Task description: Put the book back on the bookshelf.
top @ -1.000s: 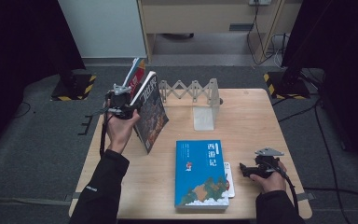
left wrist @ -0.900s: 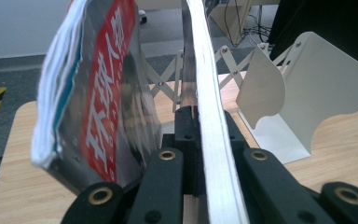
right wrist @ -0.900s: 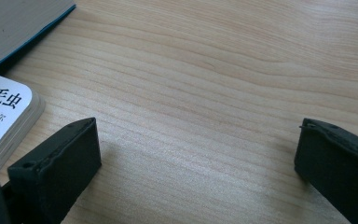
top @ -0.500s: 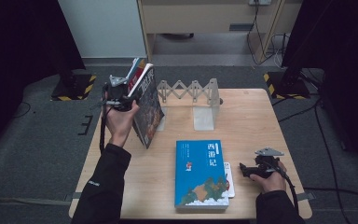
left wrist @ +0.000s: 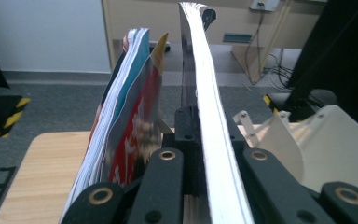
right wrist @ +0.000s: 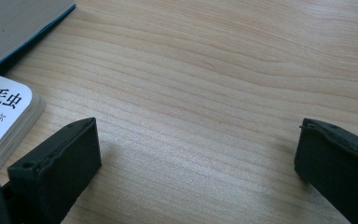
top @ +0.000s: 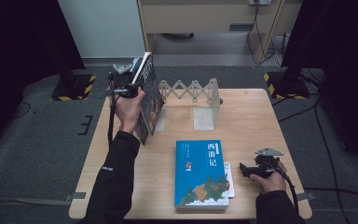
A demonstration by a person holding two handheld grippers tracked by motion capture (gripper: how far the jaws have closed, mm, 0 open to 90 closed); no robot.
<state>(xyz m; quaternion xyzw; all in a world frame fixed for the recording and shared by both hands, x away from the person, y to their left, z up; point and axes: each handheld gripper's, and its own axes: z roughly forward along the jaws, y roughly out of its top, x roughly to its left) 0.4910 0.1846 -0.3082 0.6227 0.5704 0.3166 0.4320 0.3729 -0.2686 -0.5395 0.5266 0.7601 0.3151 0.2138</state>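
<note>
High view, left gripper: my left gripper (top: 129, 87) is raised over the far left corner of the table (top: 261, 121), clamped on the top edge of a dark-covered book (top: 150, 100).
High view, held book: it stands nearly upright, tilted a little, its lower corner down near the table's left side; it sits just right of my left hand (top: 127, 108).
High view, rack: the grey accordion bookrack (top: 191, 88) stretches along the far edge, just right of the held book, with a pale bookend (top: 204, 114) in front of it.
High view, right gripper: my right gripper (top: 249, 170) rests low at the near right, just right of the blue book (top: 200, 172) lying flat, which covers a white book (top: 230, 179) whose edge peeks out.
Left gripper view, grip: my two black jaws close on the white page edge of the held book (left wrist: 209, 121), which rises straight up between them.
Left gripper view, neighbours: a red and blue book (left wrist: 130, 107) leans just left of the held one, close but apart at the top; the pale bookend (left wrist: 326, 140) curves at the right.
Right gripper view, jaws: they stand wide apart with bare wood between them, gripping nothing.
Right gripper view, books: the white book's rounded corner (right wrist: 4, 112) lies just left of my left jaw, with the blue book's edge (right wrist: 18, 23) farther off.
</note>
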